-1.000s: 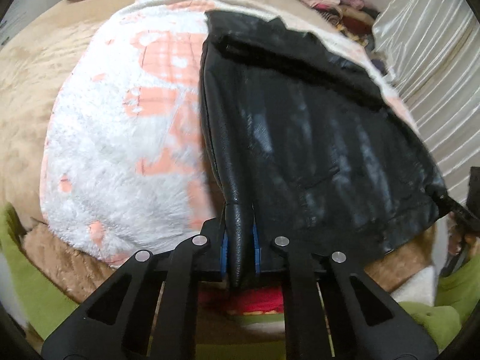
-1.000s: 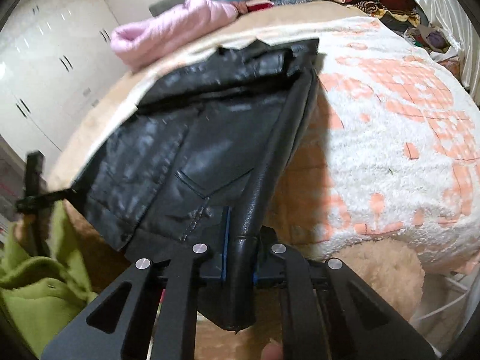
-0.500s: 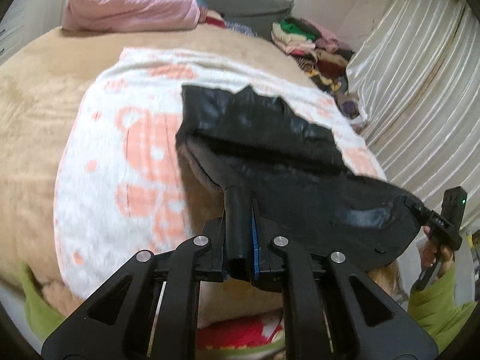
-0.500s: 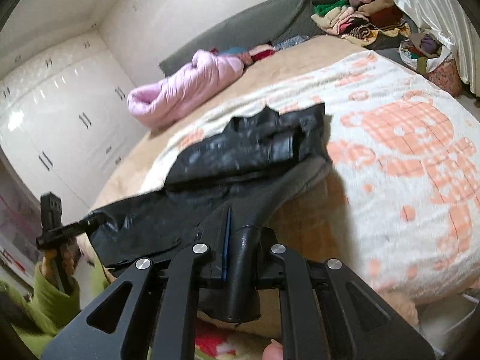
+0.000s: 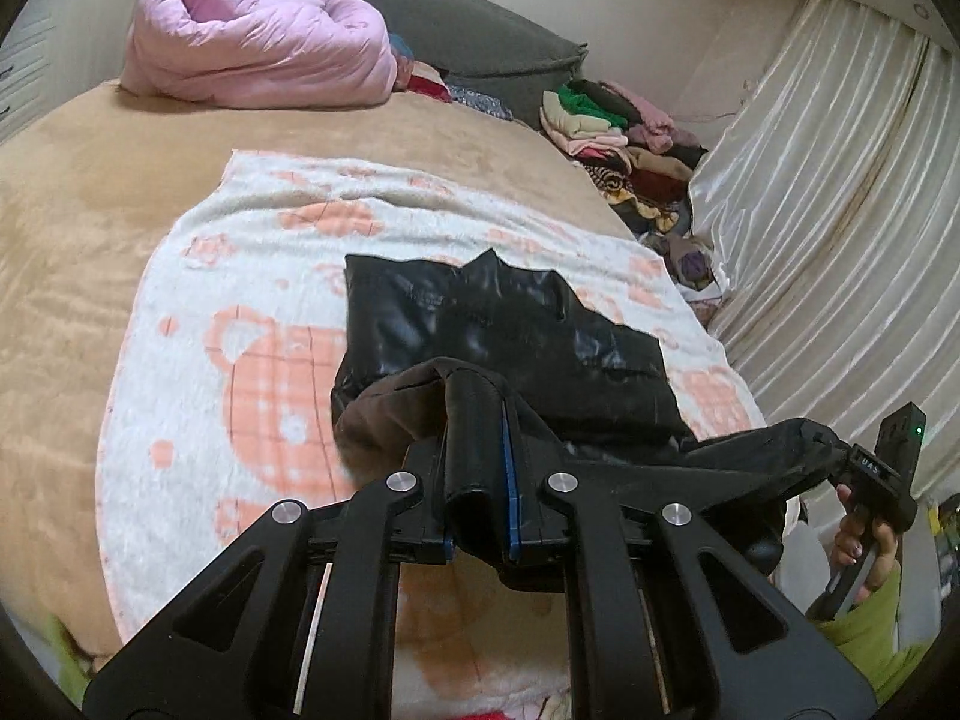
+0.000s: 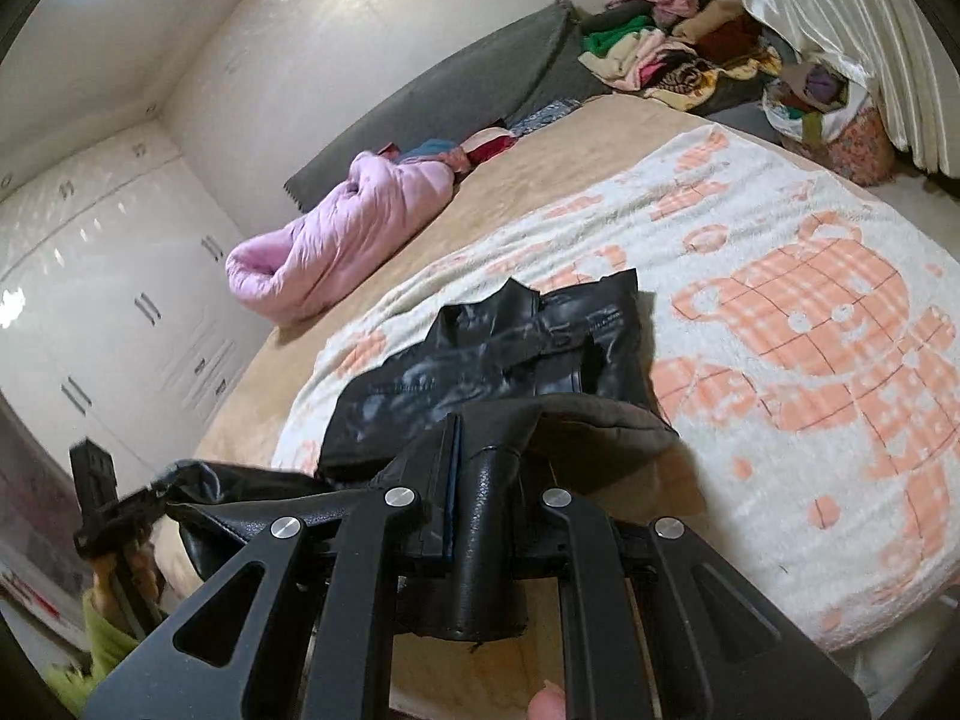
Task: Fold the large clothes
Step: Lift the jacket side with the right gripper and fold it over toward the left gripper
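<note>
A black leather jacket (image 5: 510,324) lies on a white blanket with orange bears (image 5: 258,372) spread over the bed. My left gripper (image 5: 477,456) is shut on one corner of the jacket's near hem, held up off the bed. My right gripper (image 6: 480,480) is shut on the other hem corner of the black jacket (image 6: 510,336). The hem hangs taut between both grippers, and its brown lining shows underneath. In the left wrist view the right gripper (image 5: 864,468) appears at the right edge, pinching the hem. The left gripper (image 6: 114,510) shows at the left edge of the right wrist view.
A pink quilted coat (image 5: 258,48) lies at the head of the tan bed by a dark grey headboard cushion (image 5: 480,42). A pile of clothes (image 5: 624,138) sits in the far corner beside pale curtains (image 5: 840,210). White wardrobes (image 6: 102,312) line the left wall.
Both grippers have risen with the hem, lifting the jacket's lower half off the blanket and carrying it toward the collar. The views now take in the far wall.
</note>
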`<control>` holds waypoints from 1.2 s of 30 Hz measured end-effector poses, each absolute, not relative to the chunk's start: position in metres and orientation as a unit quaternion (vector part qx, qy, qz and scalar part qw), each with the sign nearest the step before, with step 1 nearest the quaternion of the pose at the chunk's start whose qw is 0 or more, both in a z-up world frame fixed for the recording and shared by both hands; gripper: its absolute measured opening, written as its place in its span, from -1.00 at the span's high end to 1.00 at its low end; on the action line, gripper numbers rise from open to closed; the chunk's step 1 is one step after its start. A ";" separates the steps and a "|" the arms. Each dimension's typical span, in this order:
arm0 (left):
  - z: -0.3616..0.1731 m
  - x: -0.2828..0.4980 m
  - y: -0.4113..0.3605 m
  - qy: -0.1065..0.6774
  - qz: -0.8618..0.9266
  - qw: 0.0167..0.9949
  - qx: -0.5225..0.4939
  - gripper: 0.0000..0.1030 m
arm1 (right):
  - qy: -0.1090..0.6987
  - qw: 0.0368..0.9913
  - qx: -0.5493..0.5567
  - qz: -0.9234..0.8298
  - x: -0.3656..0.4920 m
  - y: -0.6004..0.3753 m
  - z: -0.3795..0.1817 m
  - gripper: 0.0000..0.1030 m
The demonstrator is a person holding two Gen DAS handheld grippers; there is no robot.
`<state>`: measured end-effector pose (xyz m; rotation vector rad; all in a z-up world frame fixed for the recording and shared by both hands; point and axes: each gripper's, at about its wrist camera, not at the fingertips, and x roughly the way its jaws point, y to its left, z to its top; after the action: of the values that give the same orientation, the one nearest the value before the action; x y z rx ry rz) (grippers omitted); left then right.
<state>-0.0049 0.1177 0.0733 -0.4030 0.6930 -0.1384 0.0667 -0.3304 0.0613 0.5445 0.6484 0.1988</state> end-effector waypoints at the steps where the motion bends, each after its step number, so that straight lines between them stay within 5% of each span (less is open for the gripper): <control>1: 0.075 -0.003 0.118 0.336 -0.067 0.919 -0.194 0.91 | 0.313 0.908 0.261 0.094 0.071 -0.330 0.062 0.81; 36: 0.085 0.114 0.135 0.344 -0.027 0.915 -0.212 0.87 | 0.331 0.887 0.313 0.074 0.190 -0.348 0.057 0.71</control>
<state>0.1142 0.1349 0.0850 -0.4362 0.7074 -0.0561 0.1895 -0.3478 0.0566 0.6510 0.6890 0.1543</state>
